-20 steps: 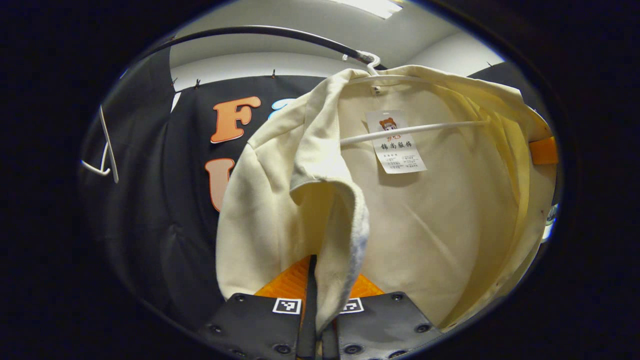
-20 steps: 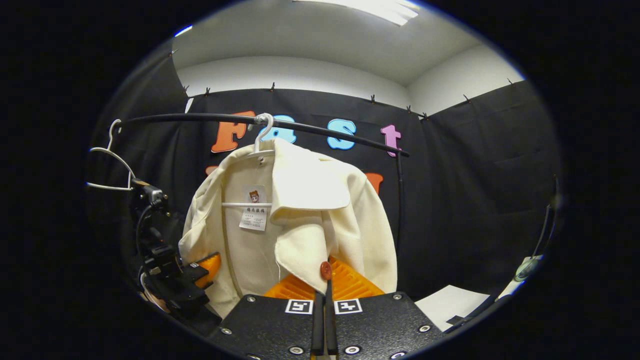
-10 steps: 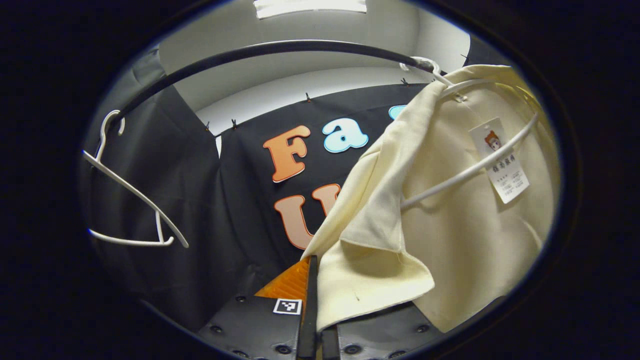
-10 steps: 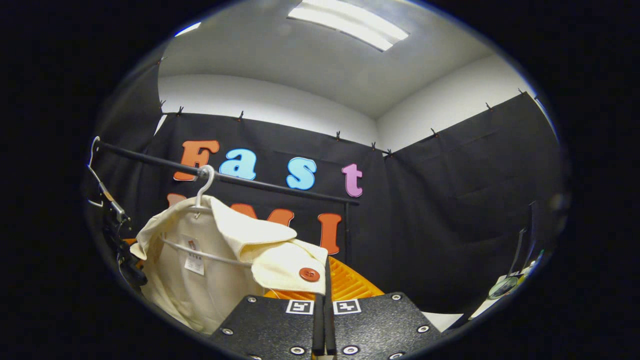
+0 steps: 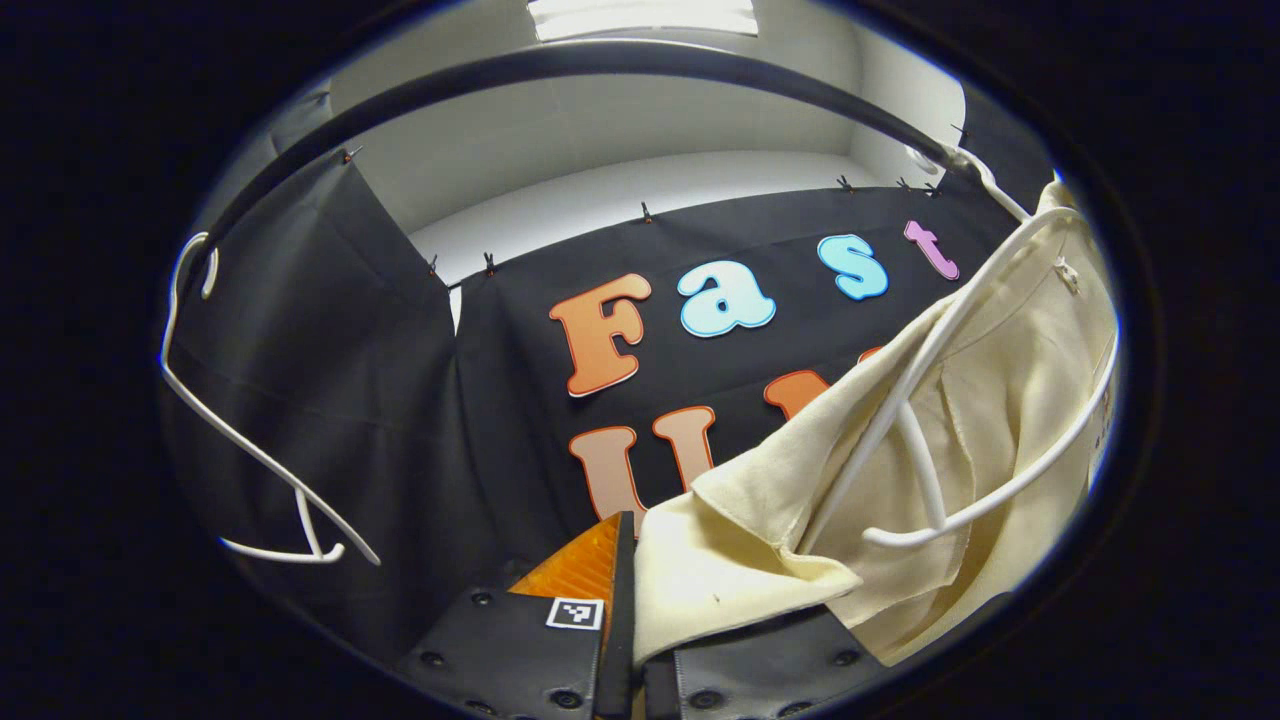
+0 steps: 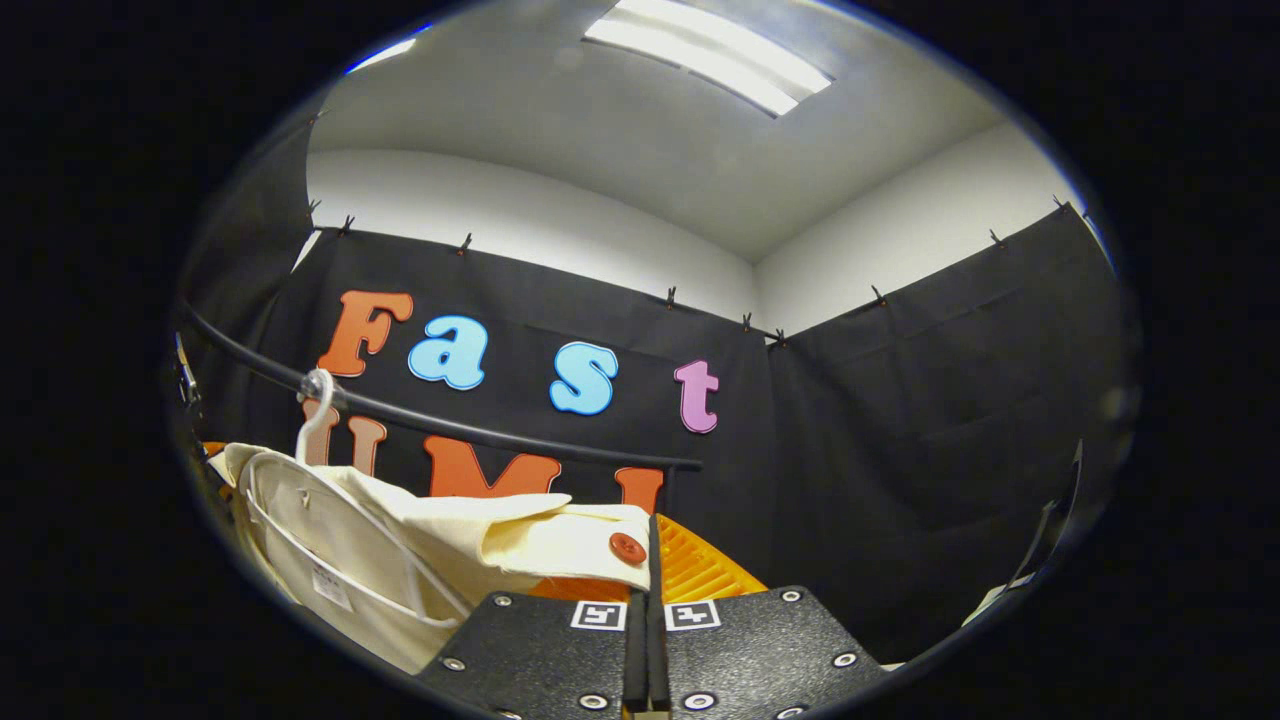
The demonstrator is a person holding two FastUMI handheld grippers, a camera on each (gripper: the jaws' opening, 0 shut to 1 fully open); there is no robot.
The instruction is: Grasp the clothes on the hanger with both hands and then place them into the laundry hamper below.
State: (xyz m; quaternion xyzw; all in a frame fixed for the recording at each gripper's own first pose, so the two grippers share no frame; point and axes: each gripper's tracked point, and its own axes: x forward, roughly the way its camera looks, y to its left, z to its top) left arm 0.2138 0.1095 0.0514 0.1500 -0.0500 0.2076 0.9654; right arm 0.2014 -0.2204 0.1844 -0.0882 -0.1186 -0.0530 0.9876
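The cream jacket (image 5: pixel 1000 400) hangs slack from a tilted white hanger (image 5: pixel 905 400), whose near arm lies bare on top of the cloth. My left gripper (image 5: pixel 628 590) is shut on a front flap of the jacket (image 5: pixel 720 580), which drapes over its right finger. In the right gripper view the jacket (image 6: pixel 400 530) stretches from the hanger (image 6: pixel 340 545) toward my right gripper (image 6: pixel 652 570). That gripper is shut on the jacket's edge beside a red button (image 6: pixel 627 548). The hanger's hook (image 6: pixel 315 400) still sits on the black rail (image 6: pixel 470 432).
The black rail (image 5: pixel 600 62) arches overhead in the left gripper view. An empty white hanger (image 5: pixel 250 450) hangs on it at the left. Black cloth walls close in behind and to the right.
Both grippers have kept hold of the jacket and pulled it down and away. The jacket's shoulder has slid off the hanger's arm, and the hanger has tipped. Both views now look more upward.
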